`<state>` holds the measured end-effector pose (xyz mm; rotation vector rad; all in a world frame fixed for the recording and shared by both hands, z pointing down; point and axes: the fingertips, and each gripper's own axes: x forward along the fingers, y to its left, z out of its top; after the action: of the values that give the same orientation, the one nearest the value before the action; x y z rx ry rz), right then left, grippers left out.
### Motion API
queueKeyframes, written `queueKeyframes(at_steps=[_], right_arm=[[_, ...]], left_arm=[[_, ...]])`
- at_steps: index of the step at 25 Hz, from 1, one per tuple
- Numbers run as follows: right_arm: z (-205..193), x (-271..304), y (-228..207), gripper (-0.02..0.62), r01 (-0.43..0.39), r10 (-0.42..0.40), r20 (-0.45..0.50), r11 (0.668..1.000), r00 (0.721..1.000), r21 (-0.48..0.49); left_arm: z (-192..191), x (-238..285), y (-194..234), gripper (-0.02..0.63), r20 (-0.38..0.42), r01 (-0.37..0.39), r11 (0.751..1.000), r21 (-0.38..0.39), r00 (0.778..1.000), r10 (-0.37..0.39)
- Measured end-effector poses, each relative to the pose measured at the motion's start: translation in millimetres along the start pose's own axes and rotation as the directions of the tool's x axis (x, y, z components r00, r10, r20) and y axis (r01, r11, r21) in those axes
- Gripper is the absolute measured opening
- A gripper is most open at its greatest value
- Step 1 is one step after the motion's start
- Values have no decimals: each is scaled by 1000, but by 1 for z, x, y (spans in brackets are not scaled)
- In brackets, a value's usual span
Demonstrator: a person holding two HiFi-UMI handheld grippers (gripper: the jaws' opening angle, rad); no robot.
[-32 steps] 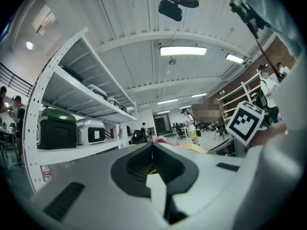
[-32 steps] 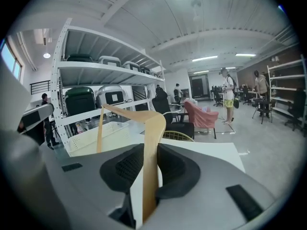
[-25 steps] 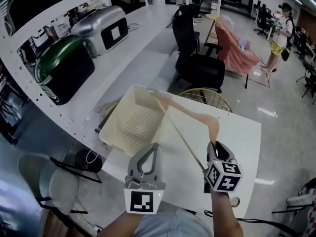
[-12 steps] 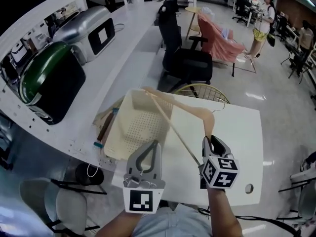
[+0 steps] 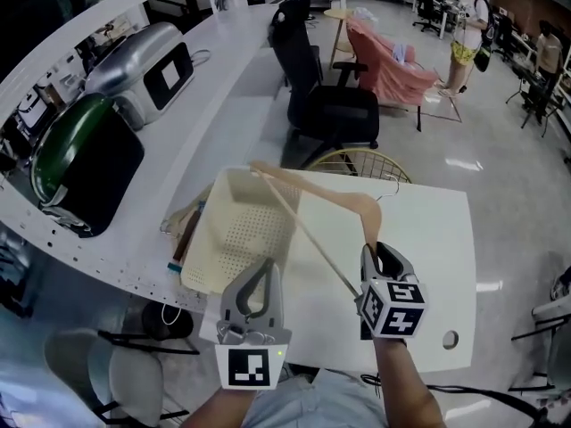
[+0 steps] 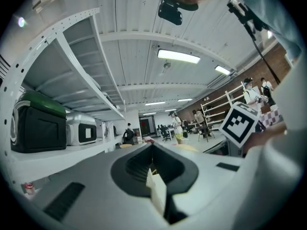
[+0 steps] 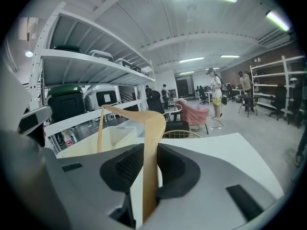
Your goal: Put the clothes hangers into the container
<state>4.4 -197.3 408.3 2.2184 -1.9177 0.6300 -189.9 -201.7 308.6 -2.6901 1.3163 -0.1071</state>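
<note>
Holding a wooden hanger (image 5: pixel 352 200) above the bench (image 5: pixel 428 239), its far end over the container (image 5: pixel 236 230) at eleven o'clock.
Right gripper (image 5: pixel 376 251) fingers clamp its middle bend; it looks light, stiff and smooth. Left gripper (image 5: pixel 264 266) fingers are together, empty.

Probably an open-plan lab or office: long white shelving (image 5: pixel 210 119) at left, swivel chair (image 5: pixel 326 105) top centre, a person (image 5: pixel 465 20) standing upper right.

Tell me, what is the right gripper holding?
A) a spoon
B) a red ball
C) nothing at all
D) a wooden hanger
D: the right gripper is closed on the wooden hanger, which sticks up from between its jaws.
</note>
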Motion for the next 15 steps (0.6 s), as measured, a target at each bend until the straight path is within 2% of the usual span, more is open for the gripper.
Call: queueKeyframes(at_steps=[3,8,15], right_arm=[[2,3,-2,94,-11,11,-1,1000,1000,-11],[-7,11,3,94,-22,21,-30,1000,999,-17],[-14,21,25,94,23,-26,-66,999,997,-49]], left_arm=[[4,0,-2,12,2,-15,999,31,1000,15],[-1,1,6,11,-22,-34,999,36,999,35],[-5,5,34,12,19,2,1000,22,1000,-2]])
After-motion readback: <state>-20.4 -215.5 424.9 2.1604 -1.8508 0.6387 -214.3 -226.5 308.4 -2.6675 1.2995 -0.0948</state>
